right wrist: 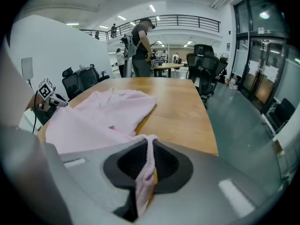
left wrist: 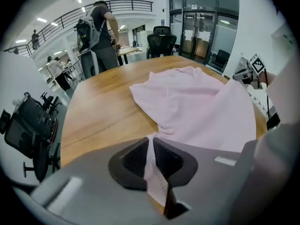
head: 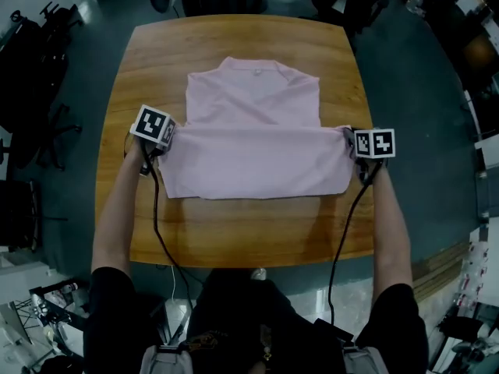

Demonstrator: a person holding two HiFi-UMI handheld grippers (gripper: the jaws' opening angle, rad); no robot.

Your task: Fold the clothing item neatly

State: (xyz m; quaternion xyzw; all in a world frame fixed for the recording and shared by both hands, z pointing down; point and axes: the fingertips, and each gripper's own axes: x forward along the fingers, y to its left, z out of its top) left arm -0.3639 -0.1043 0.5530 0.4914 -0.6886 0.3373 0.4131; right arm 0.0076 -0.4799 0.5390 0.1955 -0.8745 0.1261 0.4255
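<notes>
My left tongs (left wrist: 152, 161) and right tongs (right wrist: 149, 165) are each clamped on a pinch of the shirt (head: 257, 142). It lies mid-desk (head: 234, 236), neck end away from me, with a wide band of it stretched between them. The cloth is thin, limp pink knit, so it could slide out of either pinch, or sag in the middle and crease. If one side leads, I judge the edge lands skewed. The desk is smooth wood with rounded corners, so a dragged layer may shift
</notes>
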